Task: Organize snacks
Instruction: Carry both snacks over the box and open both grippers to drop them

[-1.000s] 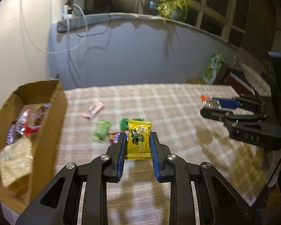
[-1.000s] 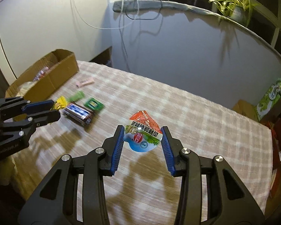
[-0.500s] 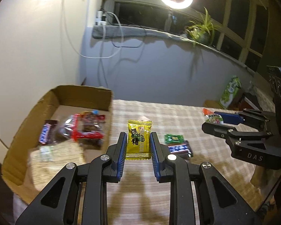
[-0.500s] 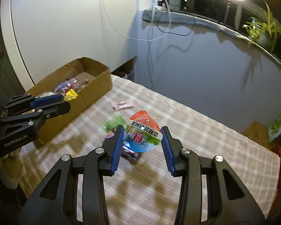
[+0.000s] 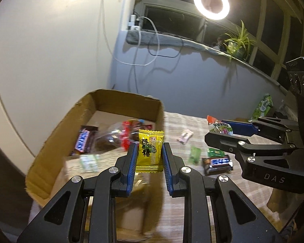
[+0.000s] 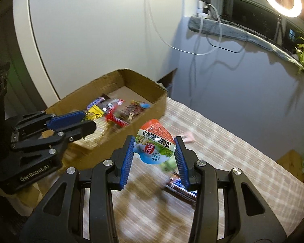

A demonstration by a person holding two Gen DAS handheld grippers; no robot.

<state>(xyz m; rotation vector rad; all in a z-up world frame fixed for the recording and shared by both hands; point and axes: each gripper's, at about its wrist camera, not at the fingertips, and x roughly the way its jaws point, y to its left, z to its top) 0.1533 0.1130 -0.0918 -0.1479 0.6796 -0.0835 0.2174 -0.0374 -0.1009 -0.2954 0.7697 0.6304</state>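
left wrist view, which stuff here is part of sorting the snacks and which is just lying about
Part of the job: yellow candy packet, jelly cup, cardboard box, chocolate bar, pink wrapper.

Just lying about: ring light, potted plant, white cable.

The left hand-held gripper point(image 5: 149, 156) clamps a yellow candy packet point(image 5: 150, 150) before the cardboard box point(image 5: 56, 133).
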